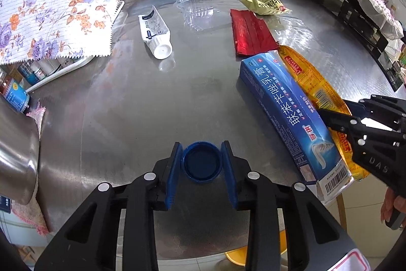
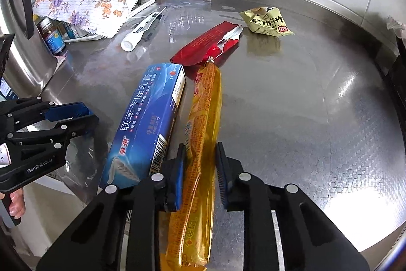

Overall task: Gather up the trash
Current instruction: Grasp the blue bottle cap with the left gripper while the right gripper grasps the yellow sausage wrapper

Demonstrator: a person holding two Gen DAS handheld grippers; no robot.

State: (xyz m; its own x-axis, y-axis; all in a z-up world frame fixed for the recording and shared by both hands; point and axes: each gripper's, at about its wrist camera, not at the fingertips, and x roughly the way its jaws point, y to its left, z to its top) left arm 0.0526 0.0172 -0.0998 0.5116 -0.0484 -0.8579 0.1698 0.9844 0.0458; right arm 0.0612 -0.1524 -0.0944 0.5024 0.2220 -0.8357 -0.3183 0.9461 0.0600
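Note:
A round steel table [image 1: 121, 106] carries the trash. My left gripper [image 1: 202, 144] is shut on a blue bottle cap [image 1: 201, 163] lying open side up, a pad pressing on each side. My right gripper [image 2: 200, 145] is shut on a long orange sausage wrapper [image 2: 205, 98], gripped across its width near its close end. A blue toothpaste-style box [image 2: 149, 118] lies right beside that wrapper, on its left. Farther back lie a red foil wrapper [image 2: 208, 45], a yellow snack packet [image 2: 266, 22], a white tube [image 1: 156, 33] and a clear plastic piece [image 1: 195, 9].
A floral cloth [image 1: 50, 4] covers a tray of small bottles at the back left. A steel pot [image 1: 15, 156] stands at the left edge. A white wall runs behind the table, and a dark rack [image 1: 362, 24] sits at the right rim.

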